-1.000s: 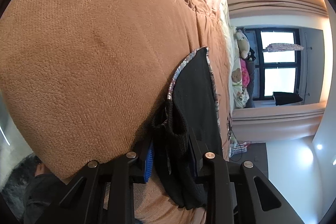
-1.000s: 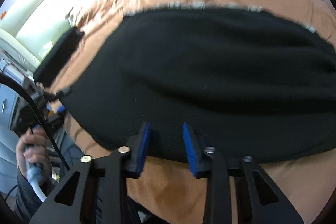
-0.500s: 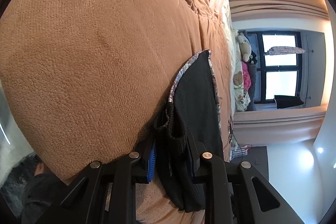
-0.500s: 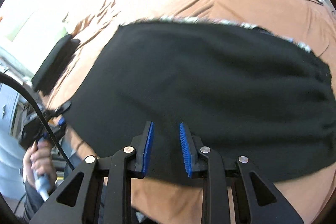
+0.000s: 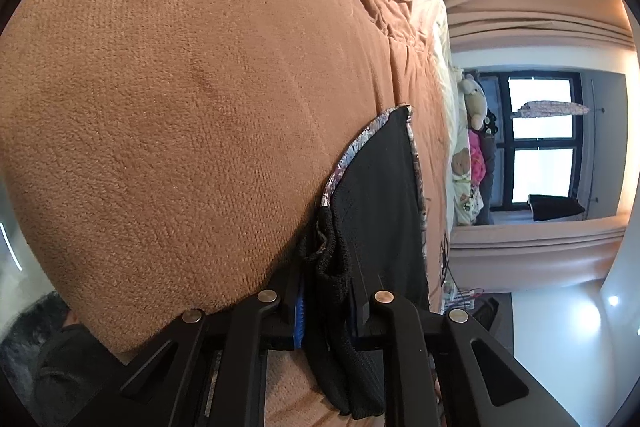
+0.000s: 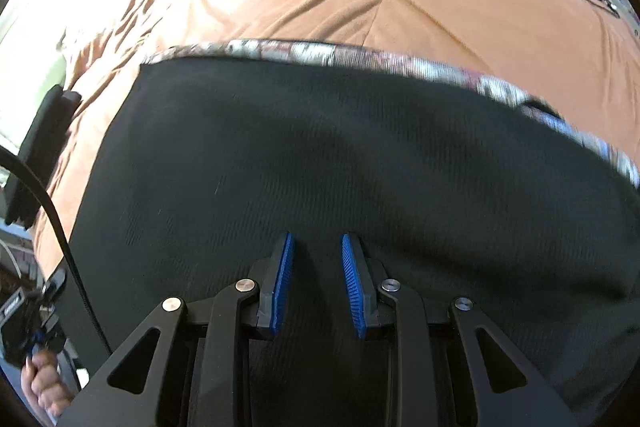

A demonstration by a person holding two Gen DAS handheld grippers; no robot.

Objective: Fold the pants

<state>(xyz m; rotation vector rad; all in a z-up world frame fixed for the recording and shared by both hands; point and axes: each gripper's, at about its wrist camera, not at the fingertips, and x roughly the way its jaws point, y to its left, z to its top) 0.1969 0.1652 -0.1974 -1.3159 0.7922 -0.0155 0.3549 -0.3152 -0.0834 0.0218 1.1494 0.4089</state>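
We're in a bedroom at home: a wide bed under a soft brown fleece blanket (image 5: pixel 192 99), pale bedding (image 5: pixel 446 67) along its far edge, stuffed toys (image 5: pixel 474 99) heaped by the pillow end, heavy peach curtains (image 5: pixel 532 27) framing a dark-framed window (image 5: pixel 540 143) with daylight coming through, and a garment on a hanger (image 5: pixel 554 207) in front of the glass

Pants (image 6: pixel 320 155) were matt black ribbed knit cloth w/ patterned woven trim, blanket (image 5: pixel 180 87) nubby tan fleece, gripper pads (image 6: pixel 282 283) ridged blue rubber on matt black plastic w/ shiny metal rivets.
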